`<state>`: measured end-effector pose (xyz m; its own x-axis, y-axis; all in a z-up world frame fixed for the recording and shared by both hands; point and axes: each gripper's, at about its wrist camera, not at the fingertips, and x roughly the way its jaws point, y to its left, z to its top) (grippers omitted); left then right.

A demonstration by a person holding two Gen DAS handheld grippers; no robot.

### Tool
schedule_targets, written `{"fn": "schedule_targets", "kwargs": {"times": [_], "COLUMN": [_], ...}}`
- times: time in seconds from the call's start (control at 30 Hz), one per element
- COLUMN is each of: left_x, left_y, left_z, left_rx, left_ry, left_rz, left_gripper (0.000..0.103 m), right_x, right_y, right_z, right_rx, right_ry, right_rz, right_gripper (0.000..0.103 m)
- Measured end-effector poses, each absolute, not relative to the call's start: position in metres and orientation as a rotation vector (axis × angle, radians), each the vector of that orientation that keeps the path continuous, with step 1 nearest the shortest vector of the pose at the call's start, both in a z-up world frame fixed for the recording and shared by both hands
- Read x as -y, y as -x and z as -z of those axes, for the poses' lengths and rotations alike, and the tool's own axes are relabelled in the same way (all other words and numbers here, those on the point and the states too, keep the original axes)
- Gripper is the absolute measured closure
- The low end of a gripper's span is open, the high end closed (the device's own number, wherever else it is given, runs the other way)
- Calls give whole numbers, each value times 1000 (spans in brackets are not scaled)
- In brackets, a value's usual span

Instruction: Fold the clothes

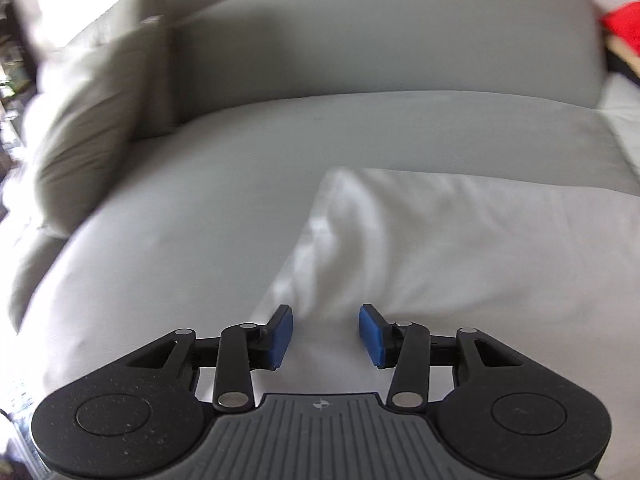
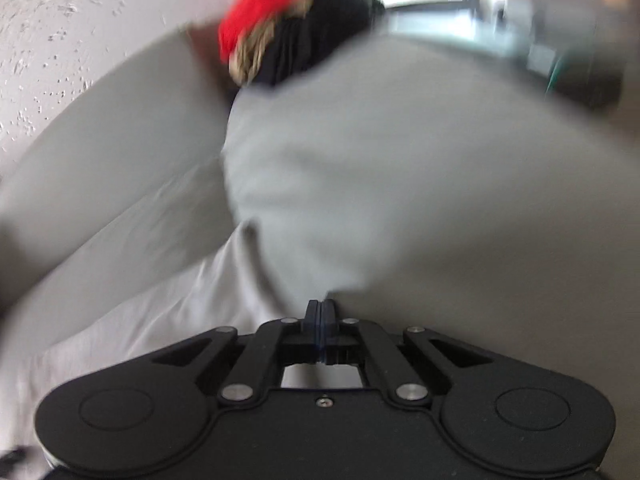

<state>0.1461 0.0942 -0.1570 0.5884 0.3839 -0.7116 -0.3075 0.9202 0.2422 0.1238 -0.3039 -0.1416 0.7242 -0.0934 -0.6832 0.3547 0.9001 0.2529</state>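
A white garment (image 1: 440,260) lies spread on the grey sofa seat (image 1: 180,220), its left corner creased. My left gripper (image 1: 326,334) hovers low over the garment's near edge, open, with nothing between its blue pads (image 1: 282,332). In the right wrist view, my right gripper (image 2: 320,316) is shut, and a large pale grey-white sheet of fabric (image 2: 400,180) bunches at its tips and rises in front of the camera. This view is blurred. More pale cloth (image 2: 140,300) lies flat to the lower left.
Grey sofa back cushions (image 1: 380,40) stand behind the seat, with a loose grey pillow (image 1: 96,120) at the left. A pile of red, tan and black clothes (image 2: 288,28) sits beyond the lifted fabric; the red item (image 1: 624,24) shows at the sofa's far right.
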Motion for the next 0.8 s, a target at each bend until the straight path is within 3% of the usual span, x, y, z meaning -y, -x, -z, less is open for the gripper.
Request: {"fn": "schedule_targets", "kwargs": {"times": [0.17,0.27,0.4,0.47,0.5,0.57,0.63,0.7,0.8], "left_x": [-116,-105,-61,-44,-39,-45,-65,-87,-106], "left_y": [-129,-129,-138,-138,-137,-134,-136,-142,-159], "left_z": [126,115,139,148,151,146,141,135,122], "left_rx": [-779,-760,-866,-894,-906,-932,-949,-952,-895], "left_ry": [91,163,65,-59,-113,-151,-112,-65,-40], "left_rz": [-243,-14,141,103,81,3,-90,-164,-169], "left_gripper": [68,69,68,59,57,55,56,65,66], "right_x": [294,284,250,234,236,240,245,248,246], "right_y": [-127,-136,-148,-154,-154,-153,-148,-149,-157], "right_z": [133,134,159,172,173,173,163,158,154], "right_rx": [-718,-734,-868,-936,-939,-943,-933,-930,-913], "right_ry": [-436,-494,-508,-501,-482,-445,-388,-356,-425], "right_rz": [94,-65,-271,-350,-312,-230,-120,-85,-142], "right_gripper": [90,78,79,84,98,103,96,77,77]}}
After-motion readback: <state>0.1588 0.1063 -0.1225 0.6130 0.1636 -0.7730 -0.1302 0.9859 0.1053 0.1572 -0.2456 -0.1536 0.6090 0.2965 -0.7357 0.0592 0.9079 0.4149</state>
